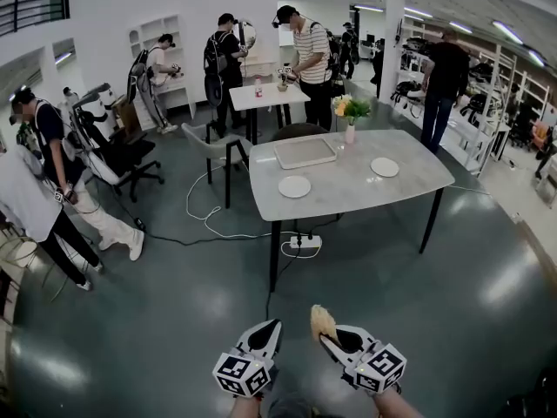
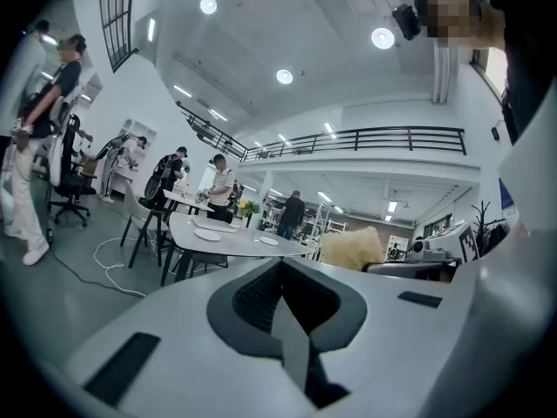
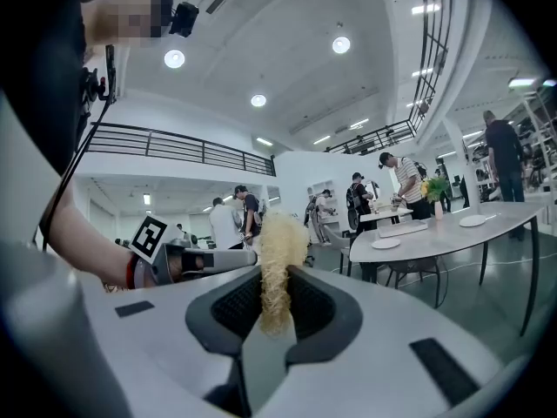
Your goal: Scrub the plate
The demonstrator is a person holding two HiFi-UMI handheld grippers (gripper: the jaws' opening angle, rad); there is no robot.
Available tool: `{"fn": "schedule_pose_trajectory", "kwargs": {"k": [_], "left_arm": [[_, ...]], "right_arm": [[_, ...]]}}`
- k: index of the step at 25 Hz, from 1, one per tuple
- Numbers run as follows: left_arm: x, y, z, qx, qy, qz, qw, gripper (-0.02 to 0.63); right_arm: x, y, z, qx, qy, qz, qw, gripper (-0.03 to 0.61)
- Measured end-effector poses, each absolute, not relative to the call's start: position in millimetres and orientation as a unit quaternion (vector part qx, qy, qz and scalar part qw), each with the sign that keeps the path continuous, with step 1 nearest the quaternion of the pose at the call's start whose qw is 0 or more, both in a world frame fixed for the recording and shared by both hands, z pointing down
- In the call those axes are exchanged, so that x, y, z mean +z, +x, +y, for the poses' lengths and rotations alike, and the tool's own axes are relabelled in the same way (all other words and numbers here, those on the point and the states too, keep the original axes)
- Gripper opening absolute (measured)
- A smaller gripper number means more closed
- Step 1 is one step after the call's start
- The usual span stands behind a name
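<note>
The right gripper (image 3: 277, 319) has its jaws shut on a fluffy yellow scrubber (image 3: 278, 255). The scrubber looks soft and light and would squash easily. The left gripper (image 2: 284, 301) has its jaws shut with nothing in them. The nearer plate (image 1: 294, 186) lies flat on the tabletop (image 1: 348, 200), far from both grippers. It is probably hard, smooth and easy to break, so hold it by its rim.

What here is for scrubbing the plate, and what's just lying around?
For the job:
scrub pad, clamped in the right gripper
near plate and far plate on the table

Lying about:
tray
flower vase
power strip on the floor
</note>
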State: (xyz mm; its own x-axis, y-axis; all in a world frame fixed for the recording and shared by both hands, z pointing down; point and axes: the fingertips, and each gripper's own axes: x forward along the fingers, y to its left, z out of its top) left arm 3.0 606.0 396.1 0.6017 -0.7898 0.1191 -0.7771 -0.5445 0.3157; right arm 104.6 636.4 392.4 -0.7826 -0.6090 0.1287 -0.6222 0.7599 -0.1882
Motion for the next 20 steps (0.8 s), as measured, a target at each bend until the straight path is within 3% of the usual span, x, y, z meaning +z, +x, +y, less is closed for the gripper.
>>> {"fn": "schedule_pose_trajectory", "kwargs": {"k": [9,20], "left_arm": [[412.0,9.1,555.2,-0.011,0.884,-0.432,0.181,0.011],[409.0,-7.3,408.7,0.000,0.898,-0.405,0.174,0.011]], "right_arm": [[406.8,111.1,590.8,0.125,0.342,-0.931,0.034,0.075],[409.2,91.1,453.0,0.134,0.372,-0.918,0.027,0.075]]}}
